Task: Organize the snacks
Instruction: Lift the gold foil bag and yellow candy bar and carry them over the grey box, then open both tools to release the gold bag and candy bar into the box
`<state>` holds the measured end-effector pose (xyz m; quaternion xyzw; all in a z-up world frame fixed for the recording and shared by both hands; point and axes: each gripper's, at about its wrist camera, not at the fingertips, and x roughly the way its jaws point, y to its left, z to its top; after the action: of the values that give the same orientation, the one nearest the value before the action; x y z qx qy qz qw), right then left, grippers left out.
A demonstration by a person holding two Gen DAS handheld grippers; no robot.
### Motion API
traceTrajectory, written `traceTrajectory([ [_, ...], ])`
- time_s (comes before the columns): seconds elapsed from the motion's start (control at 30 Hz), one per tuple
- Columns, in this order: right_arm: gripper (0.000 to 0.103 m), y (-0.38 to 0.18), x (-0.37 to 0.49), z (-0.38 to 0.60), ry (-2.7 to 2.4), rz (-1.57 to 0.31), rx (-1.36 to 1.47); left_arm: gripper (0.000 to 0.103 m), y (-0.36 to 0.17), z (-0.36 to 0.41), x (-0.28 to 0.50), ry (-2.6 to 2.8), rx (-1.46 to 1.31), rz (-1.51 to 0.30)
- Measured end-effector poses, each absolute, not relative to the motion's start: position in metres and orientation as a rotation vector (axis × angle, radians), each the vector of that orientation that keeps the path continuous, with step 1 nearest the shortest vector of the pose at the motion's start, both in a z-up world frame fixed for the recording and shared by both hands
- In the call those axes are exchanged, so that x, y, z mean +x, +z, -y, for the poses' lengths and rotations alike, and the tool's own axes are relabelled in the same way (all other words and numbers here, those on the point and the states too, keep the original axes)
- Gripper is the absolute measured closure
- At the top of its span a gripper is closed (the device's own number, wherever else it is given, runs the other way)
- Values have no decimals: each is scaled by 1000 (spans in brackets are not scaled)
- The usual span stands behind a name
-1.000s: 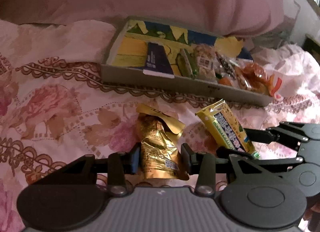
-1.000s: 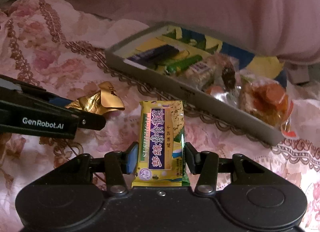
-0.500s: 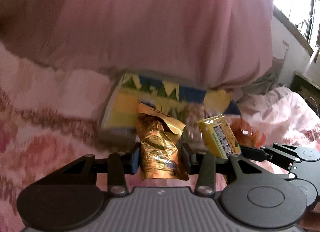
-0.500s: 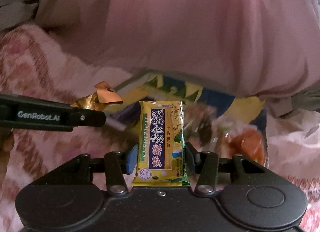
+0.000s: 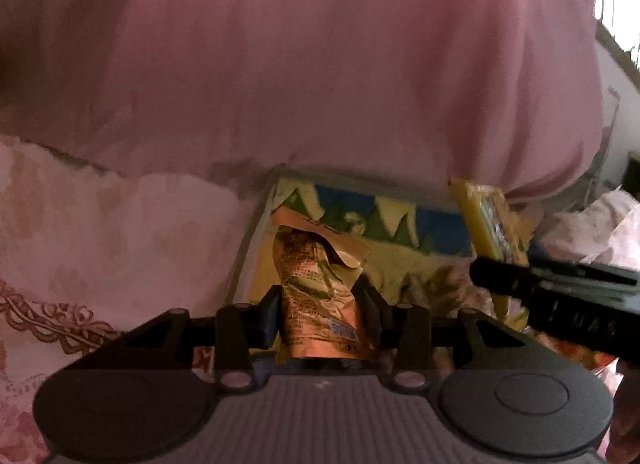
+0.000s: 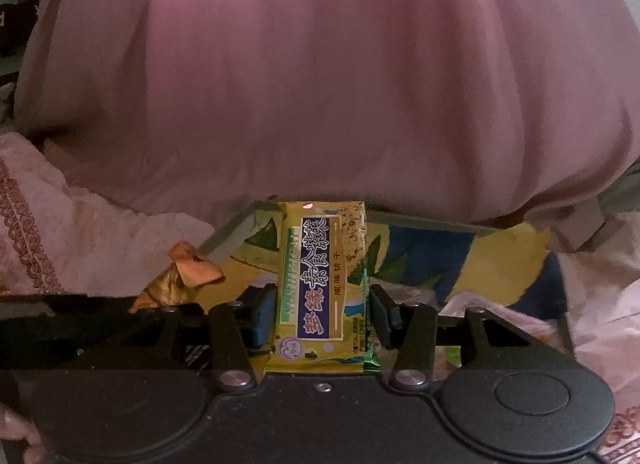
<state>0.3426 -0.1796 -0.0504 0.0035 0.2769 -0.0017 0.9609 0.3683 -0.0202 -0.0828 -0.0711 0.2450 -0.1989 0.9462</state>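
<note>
A: Your left gripper [image 5: 320, 310] is clamped on the gold snack pouch [image 5: 316, 296]. The pads press its sides, and the pouch stands upright between them with its folded top flap tipped toward one o'clock.

B: And your right gripper [image 6: 322, 314]?

A: Its jaws are closed on the yellow cracker packet [image 6: 322, 284], which stands upright with its purple label facing the camera. The blue pad at nine o'clock and the dark one at three o'clock both touch the wrapper.

B: Where does the tray sit for you?

A: In your left view the grey tray [image 5: 244, 260] lies straight ahead at twelve o'clock of the pouch, with its yellow, blue and green printed lining showing behind the pouch. The pouch hangs over the tray's near left part. In your right view the same tray's rim [image 6: 228, 236] runs at about eleven o'clock of the packet.

B: Anything else in your sight?

A: The pink pillow [image 5: 320, 63] fills the upper half of both views, just behind the tray. The floral bedspread [image 5: 100, 232] spreads at nine o'clock. In the left view your right gripper enters at three o'clock, the yellow packet rising from it toward one o'clock.
</note>
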Motion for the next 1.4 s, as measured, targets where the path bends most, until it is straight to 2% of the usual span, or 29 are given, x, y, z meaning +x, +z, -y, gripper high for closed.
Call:
traceTrajectory([
  [0.33,52,-77,357,171,-16,-638,-24,55,-98,23,383,-426,-168,-575],
  [0.77,49,-76,356,170,-15,-633,-59,47,-98,20,382,-428,-197,-601],
  [0.93,43,-69,351,172,-17,-617,-66,43,-97,18,381,-421,-213,-605],
  [1.23,32,-46,334,182,-38,-570,-56,30,-82,14,367,-406,-222,-564],
  [1.4,23,-28,320,185,-53,-531,-30,19,-68,6,352,-383,-253,-520],
])
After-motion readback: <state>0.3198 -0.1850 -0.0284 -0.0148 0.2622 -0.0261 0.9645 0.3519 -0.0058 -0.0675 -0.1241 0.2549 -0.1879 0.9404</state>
